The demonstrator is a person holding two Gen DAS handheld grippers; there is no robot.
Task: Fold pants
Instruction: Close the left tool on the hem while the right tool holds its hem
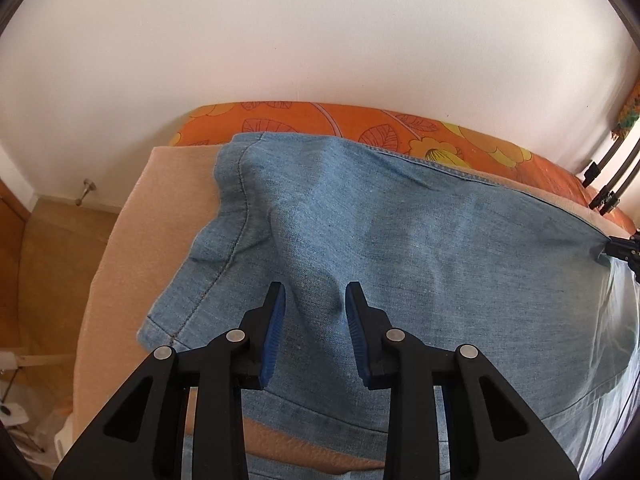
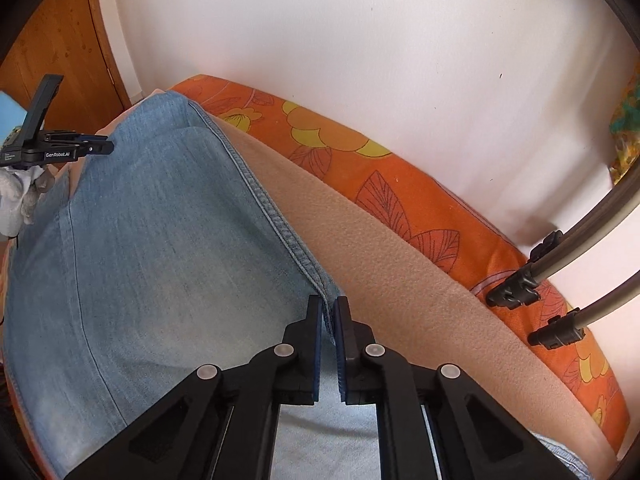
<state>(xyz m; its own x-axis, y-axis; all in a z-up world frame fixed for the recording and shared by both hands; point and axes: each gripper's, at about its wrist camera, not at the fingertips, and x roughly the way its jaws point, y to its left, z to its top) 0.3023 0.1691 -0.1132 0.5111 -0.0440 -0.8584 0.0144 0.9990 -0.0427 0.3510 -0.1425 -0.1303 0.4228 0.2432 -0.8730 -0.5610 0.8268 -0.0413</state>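
Note:
Light blue denim pants (image 1: 400, 232) lie spread on a beige blanket (image 1: 168, 216) over a bed. My left gripper (image 1: 316, 300) is open, its blue pads just above the cloth near the leg hem, holding nothing. My right gripper (image 2: 328, 312) is shut on the seamed far edge of the pants (image 2: 152, 240). The right gripper also shows at the right edge of the left wrist view (image 1: 624, 248), pinching the cloth. The left gripper shows at the far left of the right wrist view (image 2: 108, 147).
An orange flowered bedspread (image 2: 400, 184) lies between the blanket (image 2: 400, 280) and a white wall (image 2: 360, 40). Two grey tripod legs (image 2: 560, 264) stand at the right. A wooden door (image 2: 60, 48) is at the left. The floor (image 1: 52, 248) drops off left of the bed.

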